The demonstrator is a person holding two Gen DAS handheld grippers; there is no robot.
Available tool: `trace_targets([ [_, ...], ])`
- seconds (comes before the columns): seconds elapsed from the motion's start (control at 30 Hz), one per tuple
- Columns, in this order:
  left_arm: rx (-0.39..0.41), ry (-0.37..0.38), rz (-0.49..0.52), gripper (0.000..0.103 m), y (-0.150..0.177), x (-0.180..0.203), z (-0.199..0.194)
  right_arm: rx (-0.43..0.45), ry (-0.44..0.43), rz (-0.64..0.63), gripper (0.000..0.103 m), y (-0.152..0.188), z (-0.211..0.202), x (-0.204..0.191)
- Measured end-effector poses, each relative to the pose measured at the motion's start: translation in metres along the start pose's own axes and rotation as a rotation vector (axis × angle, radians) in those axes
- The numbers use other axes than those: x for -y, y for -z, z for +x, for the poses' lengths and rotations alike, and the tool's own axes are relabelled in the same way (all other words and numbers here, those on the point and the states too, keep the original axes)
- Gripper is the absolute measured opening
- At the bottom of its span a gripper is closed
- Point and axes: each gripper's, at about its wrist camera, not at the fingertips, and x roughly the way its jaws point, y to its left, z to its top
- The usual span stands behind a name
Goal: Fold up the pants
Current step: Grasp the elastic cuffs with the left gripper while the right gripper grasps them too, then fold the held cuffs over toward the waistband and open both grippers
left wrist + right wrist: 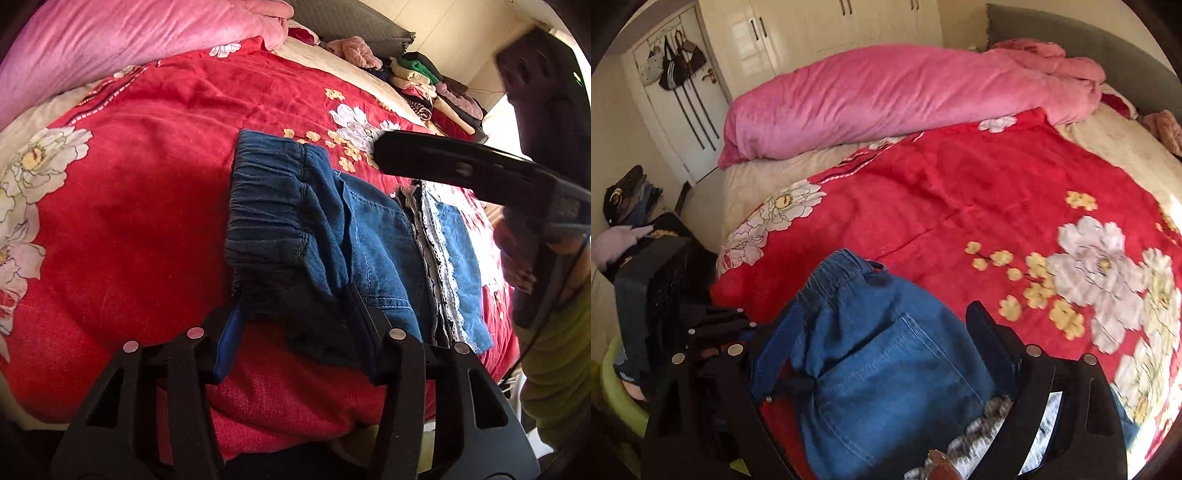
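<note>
A pair of blue denim pants (pixel 332 236) is seen lying folded on a red floral blanket (pixel 147 206) that covers the bed. In the left wrist view the elastic waistband (pixel 266 192) is turned toward the far side of the bed, and the lace-trimmed leg hems (pixel 439 258) are stacked on the right of the bundle.

The left gripper (pixel 295 332) is held low at the near edge of the pants. Its jaws are spread apart, with the near edge of the denim lying between them; the blue-padded left finger (pixel 229 343) is set just beside the dark underside of the fabric, and the right finger (pixel 365 325) rests against the denim. No grip on the cloth can be made out.

The right gripper (pixel 882 354) is shown from its own camera poised over the back pocket (pixel 886 387) of the pants, its jaws likewise held wide, one finger on each side of the fabric. Whether its fingers touch the denim cannot be told, since this part of the view is blurred. In the left wrist view the same tool appears as a dark finger (pixel 443 162) reaching in from the right above the pants.

A rolled pink quilt (pixel 886 107) is laid along the far edge of the bed. A pile of folded clothes (pixel 424 85) is seen near the grey headboard (pixel 354 22). In the right wrist view a white door (pixel 679 96) with hanging bags (pixel 676 62) is visible at the far left, beside cream wardrobe doors (pixel 831 26).
</note>
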Motion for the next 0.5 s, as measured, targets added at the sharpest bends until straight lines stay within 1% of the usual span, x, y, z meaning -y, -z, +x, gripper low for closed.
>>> trace_targets([
  [0.2,-0.003,0.014,-0.012,0.043,0.001,-0.003,0.001,-0.082,-0.015,-0.071,0.089,-0.017,0.040,-0.019],
  [0.33,-0.003,0.018,-0.013,0.043,0.001,-0.004,0.000,-0.148,-0.049,-0.064,0.089,-0.022,0.068,-0.018],
  [0.4,-0.002,0.025,-0.018,0.043,0.001,-0.005,-0.001,-0.178,-0.073,-0.050,0.087,-0.020,0.081,-0.016],
  [0.43,-0.002,0.028,-0.021,0.043,0.001,-0.005,-0.001,-0.188,-0.083,-0.046,0.079,-0.019,0.086,-0.015],
  [0.47,-0.001,0.032,-0.023,0.043,0.001,-0.006,-0.001,-0.197,-0.098,-0.044,0.066,-0.017,0.089,-0.014],
  [0.5,-0.001,0.035,-0.026,0.044,0.001,-0.006,-0.002,-0.199,-0.110,-0.046,0.062,-0.014,0.092,-0.014],
])
